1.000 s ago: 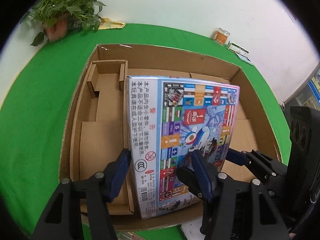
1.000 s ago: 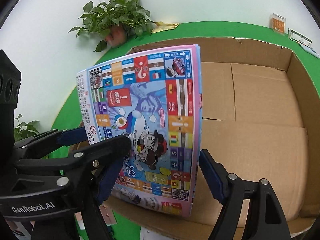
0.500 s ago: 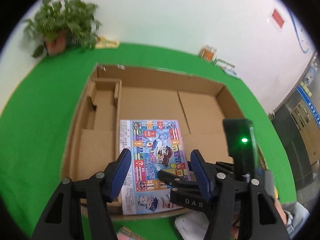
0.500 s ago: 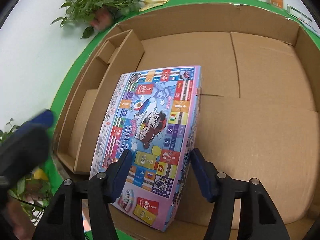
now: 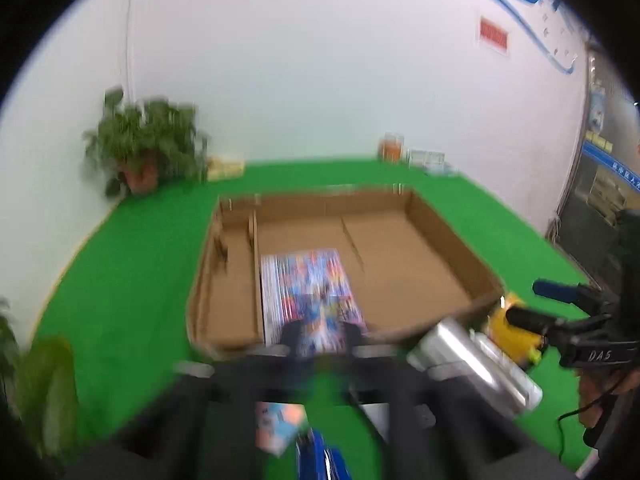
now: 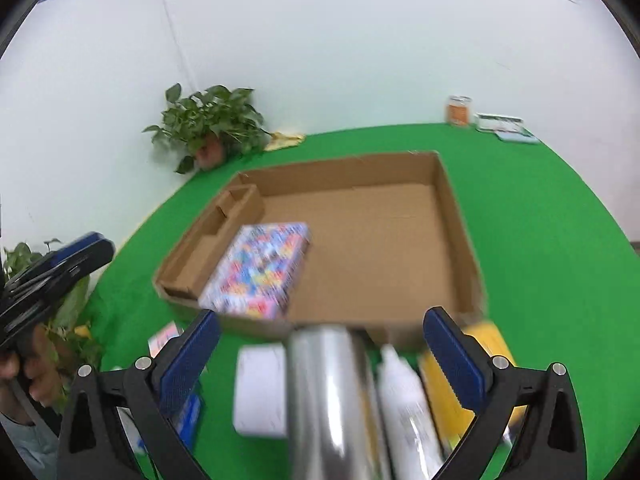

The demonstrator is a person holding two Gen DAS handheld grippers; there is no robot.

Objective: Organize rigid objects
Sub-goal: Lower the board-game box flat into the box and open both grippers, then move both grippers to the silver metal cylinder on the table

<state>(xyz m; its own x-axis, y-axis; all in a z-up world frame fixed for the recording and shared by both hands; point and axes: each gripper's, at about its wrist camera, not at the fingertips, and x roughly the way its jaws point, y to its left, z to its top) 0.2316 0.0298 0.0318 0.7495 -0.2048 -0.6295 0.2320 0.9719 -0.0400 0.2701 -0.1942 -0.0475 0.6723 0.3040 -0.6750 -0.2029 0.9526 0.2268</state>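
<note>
The colourful game box (image 6: 258, 268) lies flat inside the cardboard tray (image 6: 460, 236), against the divider near the tray's left side and toward its near edge. The right tool (image 6: 320, 356) hangs over the desk's (image 6: 540, 208) near edge, its jaws opening, pads touching nothing; a silver can (image 6: 328, 396) lies below and between them. The left tool (image 6: 60, 260) is closed on nothing, well left of the tray.

Board-game box (image 6: 256, 270) released and laid flat in cardboard tray (image 6: 456, 216), both tongs drawn back and raised clear of tray, left tongs (image 5: 316, 344) now shut and empty, right tongs (image 6: 320, 352) opening over silver cylinder (image 6: 332, 400).
</note>
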